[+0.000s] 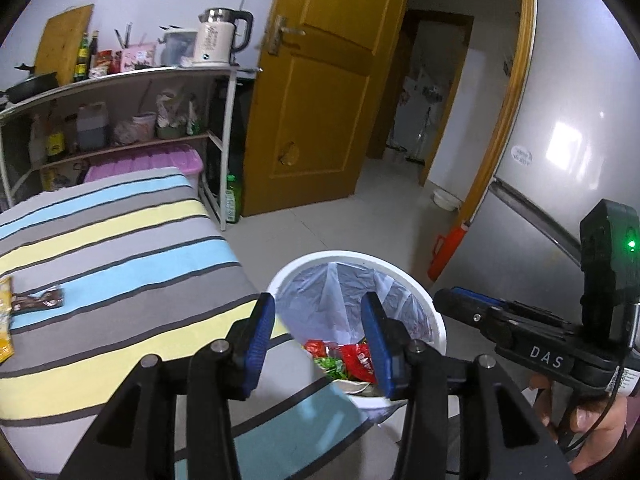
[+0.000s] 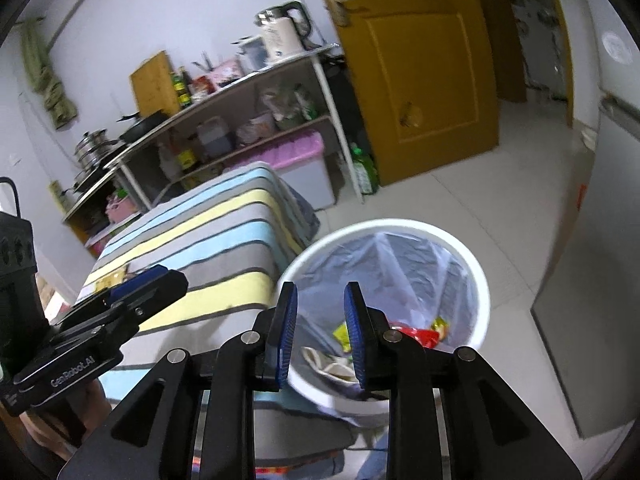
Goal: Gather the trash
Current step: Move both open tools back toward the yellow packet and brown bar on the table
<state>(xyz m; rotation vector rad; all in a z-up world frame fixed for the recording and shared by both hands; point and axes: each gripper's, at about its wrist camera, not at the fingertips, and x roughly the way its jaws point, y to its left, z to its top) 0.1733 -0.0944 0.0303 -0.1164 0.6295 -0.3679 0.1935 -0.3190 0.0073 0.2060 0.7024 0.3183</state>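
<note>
A white trash bin (image 1: 434, 320) with a clear liner stands on the floor beside the striped table; it also shows in the right wrist view (image 2: 480, 280). Red, green and yellow wrappers (image 1: 352, 360) lie in its bottom (image 2: 416, 334). My left gripper (image 1: 318, 316) is open and empty, above the table corner and the bin's near rim. My right gripper (image 2: 320, 304) is open and empty above the bin. A brown wrapper (image 1: 40, 300) and a yellow packet (image 1: 4, 320) lie on the striped tablecloth (image 1: 120, 240) at the far left.
A metal shelf (image 1: 120, 80) with a kettle (image 1: 218, 36), bottles and jars stands behind the table. A wooden door (image 1: 320, 80) is open onto a hallway. A grey fridge (image 1: 560, 140) is at the right, with an orange dustpan (image 1: 446, 252) beside it.
</note>
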